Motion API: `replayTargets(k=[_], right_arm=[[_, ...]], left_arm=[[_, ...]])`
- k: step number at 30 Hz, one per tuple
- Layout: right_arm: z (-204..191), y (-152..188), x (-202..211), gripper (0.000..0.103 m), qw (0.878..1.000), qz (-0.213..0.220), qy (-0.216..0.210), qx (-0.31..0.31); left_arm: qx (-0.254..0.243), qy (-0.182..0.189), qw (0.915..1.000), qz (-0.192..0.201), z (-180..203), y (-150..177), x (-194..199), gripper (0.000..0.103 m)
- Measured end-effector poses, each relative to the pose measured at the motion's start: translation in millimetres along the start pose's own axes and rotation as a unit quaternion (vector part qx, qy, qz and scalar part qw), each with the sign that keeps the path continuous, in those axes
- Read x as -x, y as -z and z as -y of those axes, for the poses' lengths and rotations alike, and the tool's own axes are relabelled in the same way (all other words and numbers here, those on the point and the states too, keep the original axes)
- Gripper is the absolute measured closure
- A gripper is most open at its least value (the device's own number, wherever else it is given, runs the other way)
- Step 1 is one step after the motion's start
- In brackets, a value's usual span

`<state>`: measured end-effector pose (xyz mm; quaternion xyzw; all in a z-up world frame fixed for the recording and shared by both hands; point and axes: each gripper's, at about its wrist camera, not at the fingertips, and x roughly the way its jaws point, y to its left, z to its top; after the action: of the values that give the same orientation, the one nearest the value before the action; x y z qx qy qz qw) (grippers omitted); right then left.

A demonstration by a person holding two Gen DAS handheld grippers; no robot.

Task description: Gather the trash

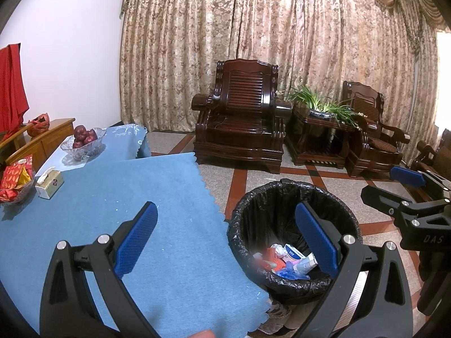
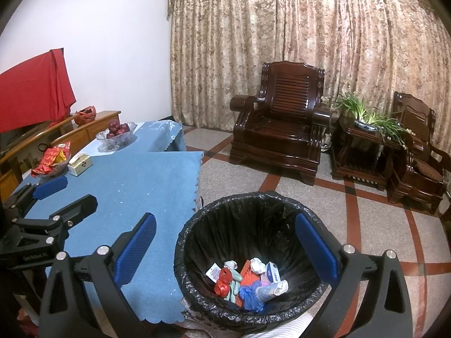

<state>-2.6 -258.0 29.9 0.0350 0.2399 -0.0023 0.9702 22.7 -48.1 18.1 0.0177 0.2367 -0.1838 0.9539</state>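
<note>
Trash (image 2: 248, 281) lies in the bin (image 2: 186, 256); both grippers, left (image 1: 225, 236) and right (image 2: 225, 248), seemingly hover above, fingers spread, empty.

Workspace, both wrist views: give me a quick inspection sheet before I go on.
Surface: blue cloth on the table, small pale flecks on it, no loose trash seen.
Job's things: black-lined bin on the floor beside the table; mixed wrappers and crumpled paper lie at its bottom.
Clutter: tissue box, bowl of red packets, glass bowl of apples at the table's far end.
Grippers: left gripper open and empty; right gripper open and empty over the bin.
Cables: nothing seen.
Surroundings: dark wooden armchairs, potted plant, curtains, tiled floor.
</note>
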Motion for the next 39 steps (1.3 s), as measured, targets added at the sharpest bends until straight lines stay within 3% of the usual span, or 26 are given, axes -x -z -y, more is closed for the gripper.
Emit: replayTargets(k=[39], right_arm=[[-0.8, -0.9, -0.3, 0.006, 1.000, -0.001, 0.000, 0.001]], left_arm=[[0.000, -0.001, 1.0000, -0.003, -4.1, -2.8, 1.0, 0.007]])
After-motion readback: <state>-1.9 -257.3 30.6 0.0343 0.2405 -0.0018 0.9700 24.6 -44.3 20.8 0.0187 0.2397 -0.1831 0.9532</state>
